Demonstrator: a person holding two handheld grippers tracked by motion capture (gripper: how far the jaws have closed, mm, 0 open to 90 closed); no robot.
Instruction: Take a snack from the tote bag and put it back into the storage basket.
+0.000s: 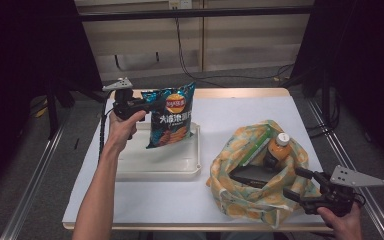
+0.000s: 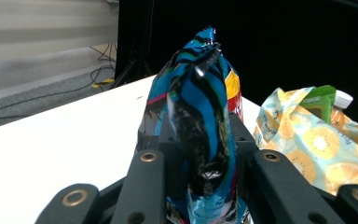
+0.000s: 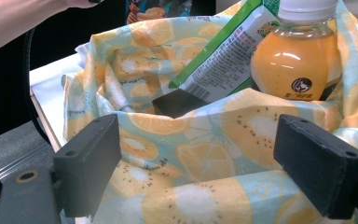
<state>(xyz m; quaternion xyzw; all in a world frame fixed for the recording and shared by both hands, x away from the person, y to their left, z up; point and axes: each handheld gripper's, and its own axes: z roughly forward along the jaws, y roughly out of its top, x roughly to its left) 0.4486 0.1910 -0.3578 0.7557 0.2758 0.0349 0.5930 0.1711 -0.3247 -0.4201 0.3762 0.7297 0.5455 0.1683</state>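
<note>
A blue and black crisp bag (image 1: 171, 117) (image 2: 200, 116) hangs upright over the back of a cream tray (image 1: 155, 172). My left gripper (image 1: 147, 106) (image 2: 209, 156) is shut on the crisp bag's left edge, its jaws pinching the foil. A fruit-print cloth bag (image 1: 240, 200) (image 3: 191, 126) stands open at the front right of the table. It holds an orange juice bottle (image 1: 278, 147) (image 3: 298, 65), a green packet (image 1: 255, 147) (image 3: 228, 56) and a dark flat item (image 1: 252, 175) (image 3: 177, 102). My right gripper (image 1: 300, 184) (image 3: 205, 161) is open at the cloth bag's near right side, a jaw on either side of its bulging fabric.
The white table (image 1: 240, 110) has bare room behind the cloth bag and in front of the tray. The table's front edge runs just under my right hand. Dark curtains and stands flank the table, and cables lie on the floor behind it.
</note>
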